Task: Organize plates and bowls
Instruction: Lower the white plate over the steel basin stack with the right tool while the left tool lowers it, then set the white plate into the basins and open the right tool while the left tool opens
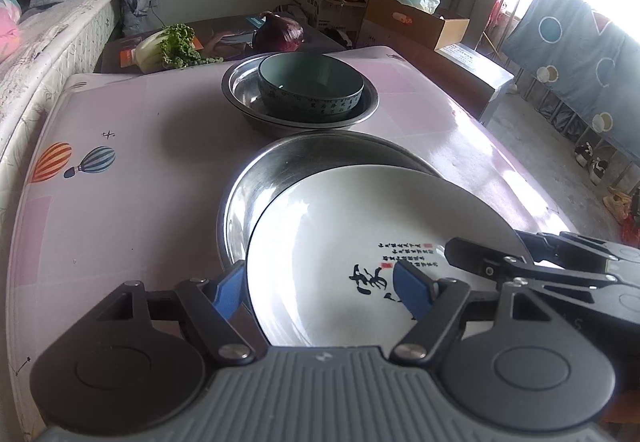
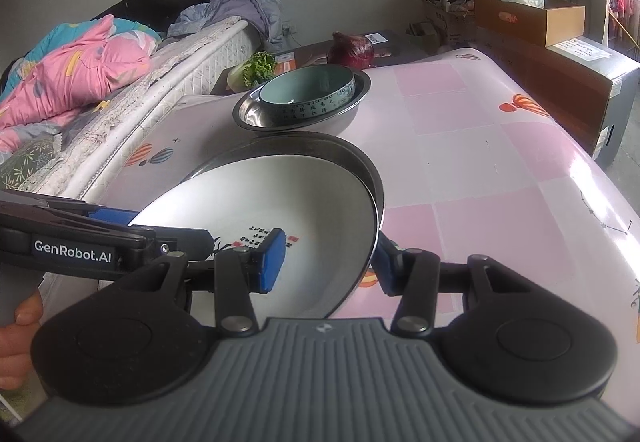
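A white plate with black calligraphy [image 1: 360,242] [image 2: 280,210] rests tilted in a wide steel plate [image 1: 288,166] [image 2: 320,150]. My left gripper [image 1: 320,294] is open, its blue fingers on either side of the white plate's near-left rim. My right gripper [image 2: 328,262] is open, its fingers straddling the plate's near-right rim; it also shows in the left wrist view [image 1: 520,262]. Further back, a teal bowl [image 1: 310,86] [image 2: 308,92] sits inside a steel basin [image 1: 360,110] [image 2: 248,114].
The table [image 1: 140,182] [image 2: 500,162] has a pink cloth with balloon prints. A bed [image 2: 100,82] runs along its left. Green lettuce [image 1: 176,46] and a red cabbage [image 1: 280,32] lie behind the table. Cardboard boxes [image 2: 528,18] stand at the back right.
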Available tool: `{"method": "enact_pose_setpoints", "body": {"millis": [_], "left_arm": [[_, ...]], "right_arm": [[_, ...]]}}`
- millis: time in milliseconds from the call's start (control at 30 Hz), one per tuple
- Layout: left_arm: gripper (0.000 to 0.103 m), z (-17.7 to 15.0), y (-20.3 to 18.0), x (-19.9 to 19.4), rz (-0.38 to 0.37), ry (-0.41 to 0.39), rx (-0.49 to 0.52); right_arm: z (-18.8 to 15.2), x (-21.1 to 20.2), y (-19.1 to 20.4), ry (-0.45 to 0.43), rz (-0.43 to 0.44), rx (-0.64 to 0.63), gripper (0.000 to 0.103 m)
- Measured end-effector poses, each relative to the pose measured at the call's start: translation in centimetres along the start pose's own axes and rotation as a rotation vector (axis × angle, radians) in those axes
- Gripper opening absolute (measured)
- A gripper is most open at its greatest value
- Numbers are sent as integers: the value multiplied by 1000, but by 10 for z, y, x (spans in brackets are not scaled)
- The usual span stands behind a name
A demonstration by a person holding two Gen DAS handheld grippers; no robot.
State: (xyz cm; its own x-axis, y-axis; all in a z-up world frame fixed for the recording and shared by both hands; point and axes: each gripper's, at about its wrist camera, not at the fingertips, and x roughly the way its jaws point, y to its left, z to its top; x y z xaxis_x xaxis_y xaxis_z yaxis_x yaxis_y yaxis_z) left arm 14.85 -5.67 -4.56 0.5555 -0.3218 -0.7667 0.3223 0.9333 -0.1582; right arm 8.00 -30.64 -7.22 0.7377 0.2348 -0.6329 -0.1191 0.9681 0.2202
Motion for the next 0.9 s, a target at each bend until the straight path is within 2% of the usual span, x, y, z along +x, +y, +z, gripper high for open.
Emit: {"method": "enact_pose_setpoints", "body": {"millis": [300, 467, 900], "left_arm": [[78, 4, 2, -10, -14, -37, -3], [78, 1, 0, -18, -14, -48, 0], [82, -12, -1, -37, 14, -65, 1]], "right_arm": [[6, -1, -3, -28, -19, -16, 49], [8, -9, -1, -56, -49, -41, 60], [-5, -40, -3, -91, -35, 15, 83]]}}
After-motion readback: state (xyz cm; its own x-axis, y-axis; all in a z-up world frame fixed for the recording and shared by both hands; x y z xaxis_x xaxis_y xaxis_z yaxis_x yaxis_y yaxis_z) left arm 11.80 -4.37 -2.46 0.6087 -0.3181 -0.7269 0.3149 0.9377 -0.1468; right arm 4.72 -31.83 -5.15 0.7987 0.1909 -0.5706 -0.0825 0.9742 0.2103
